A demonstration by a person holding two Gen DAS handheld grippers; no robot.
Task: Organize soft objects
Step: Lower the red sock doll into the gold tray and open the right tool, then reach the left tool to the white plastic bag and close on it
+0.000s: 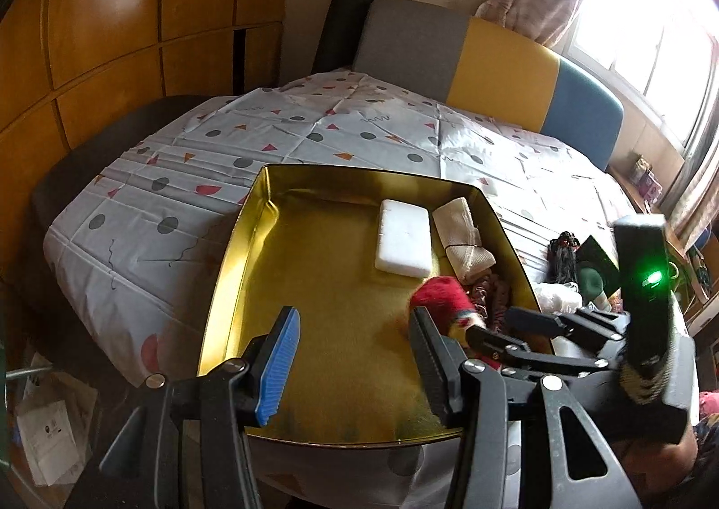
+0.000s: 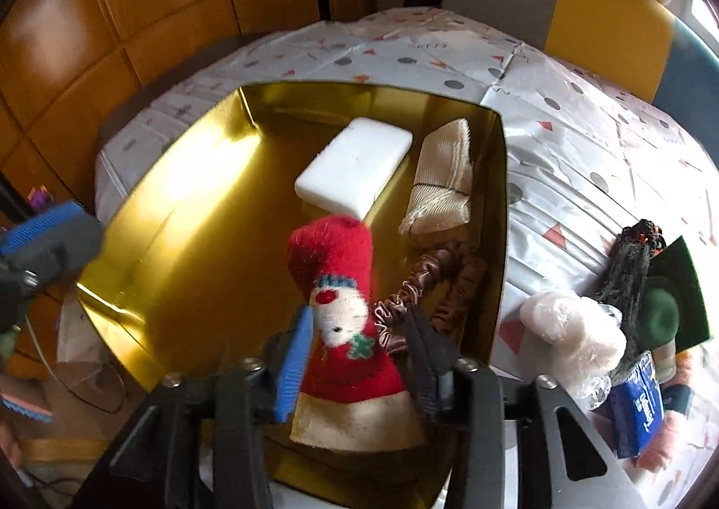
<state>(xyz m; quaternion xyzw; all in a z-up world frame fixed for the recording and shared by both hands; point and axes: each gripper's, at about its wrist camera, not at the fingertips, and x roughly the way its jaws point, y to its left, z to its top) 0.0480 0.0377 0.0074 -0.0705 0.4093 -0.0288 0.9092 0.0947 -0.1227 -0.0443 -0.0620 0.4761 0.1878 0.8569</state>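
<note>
Plainly the red sock [image 2: 343,325] with a snowman face lies in the gold tin [image 2: 148,203], its long axis running from the cream cuff nearest the right gripper [image 2: 359,356] away toward the white foam block [image 2: 355,170]. Its cuff end sits between the right jaws, which stand spread with a gap on either side, so the pads do not appear to press it; I judge the sock released or about to be. A brown scrunchie [image 2: 431,284] lies just beside it on the right, and a folded cream cloth [image 2: 442,181] rests against the tin's right wall. The left gripper [image 1: 355,356] hovers over the tin's near left floor, jaws spread and empty. Still outside on the bed, to the right, wait a white fluffy bundle [image 2: 570,329] and a dark tasselled piece [image 2: 629,275]; the right hand is nearer them.
</note>
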